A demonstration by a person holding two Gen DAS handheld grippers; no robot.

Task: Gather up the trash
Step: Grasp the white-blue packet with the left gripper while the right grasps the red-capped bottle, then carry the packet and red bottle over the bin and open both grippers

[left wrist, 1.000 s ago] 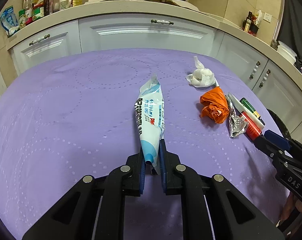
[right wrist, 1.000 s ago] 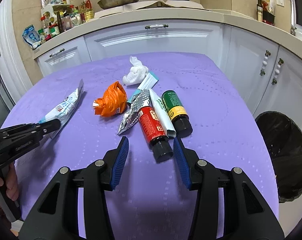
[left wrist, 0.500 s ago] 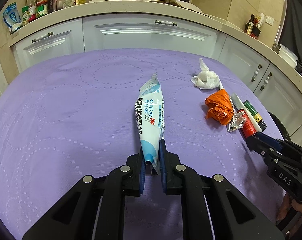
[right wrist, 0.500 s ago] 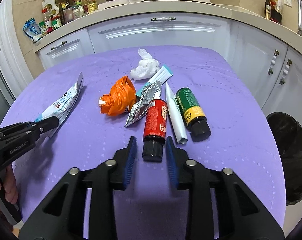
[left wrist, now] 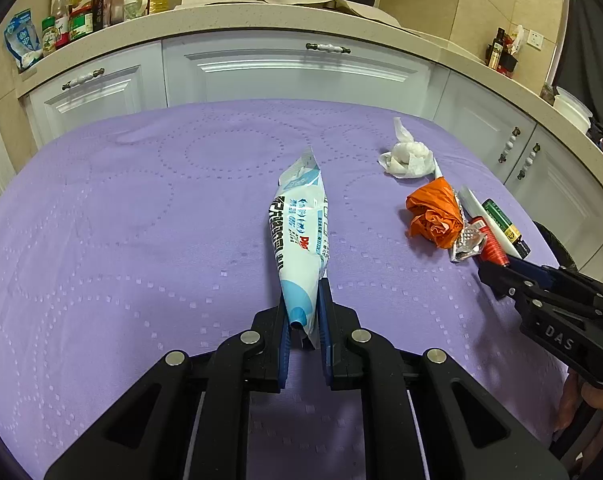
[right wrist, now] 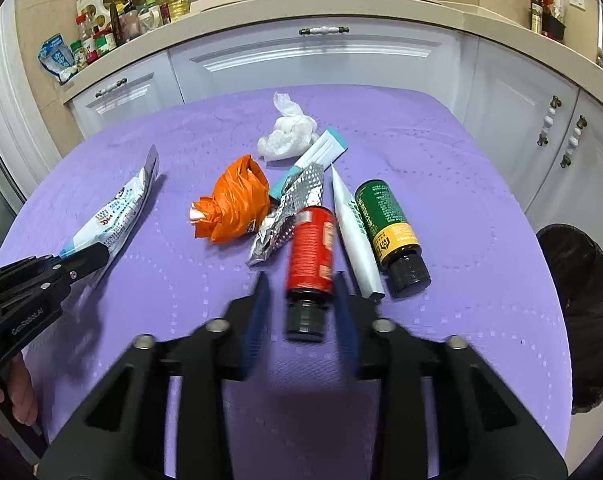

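My left tongs point down toward the table, clenched on the near end of a white-and-blue wrapper; the rest of the wrapper lies flat on the cloth, pointing away from me. My right tongs also slope down at the table. Their jaws have just been closing, with the black cap end of the red bottle between them. This view is blurred; I cannot tell whether the pads press on the bottle.

Beside the red bottle, on its right: a white tube, then a green bottle with a yellow band. On its left: a crumpled foil wrapper and a balled orange bag. Behind those: a white tissue wad and a white-and-teal packet.

The table carries a purple cloth with dotted circles. White cabinets stand behind it, under a counter with jars, bottles and a pan. A black bin sits just off the table's right edge.
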